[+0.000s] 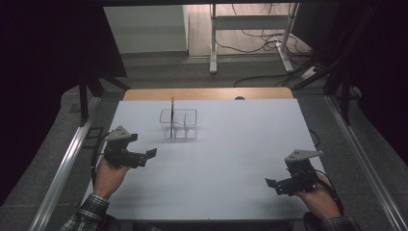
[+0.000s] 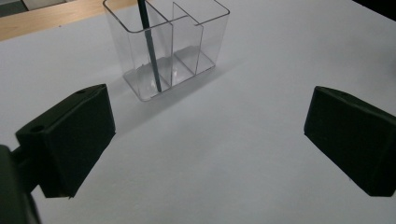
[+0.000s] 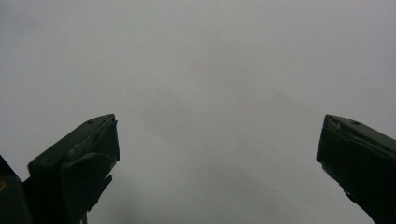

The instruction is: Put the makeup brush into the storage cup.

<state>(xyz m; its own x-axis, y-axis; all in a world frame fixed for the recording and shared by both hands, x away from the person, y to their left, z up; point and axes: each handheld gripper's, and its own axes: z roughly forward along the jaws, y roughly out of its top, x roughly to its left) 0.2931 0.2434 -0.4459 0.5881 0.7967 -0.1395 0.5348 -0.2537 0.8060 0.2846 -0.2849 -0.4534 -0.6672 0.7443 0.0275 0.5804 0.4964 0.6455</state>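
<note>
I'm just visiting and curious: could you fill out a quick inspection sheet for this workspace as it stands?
Surface: white sheet over a wooden table, bare apart from one item.
Job's things: clear divided holder; a thin dark rod stands in one compartment.
Clutter: nothing seen.
Grippers: left gripper and right gripper both empty, jaws wide apart, each held in a hand over the sheet.
Cables: a black cable loops at the left gripper; more cables on the floor beyond.
Surroundings: white desk legs, dark screens at both sides.
</note>
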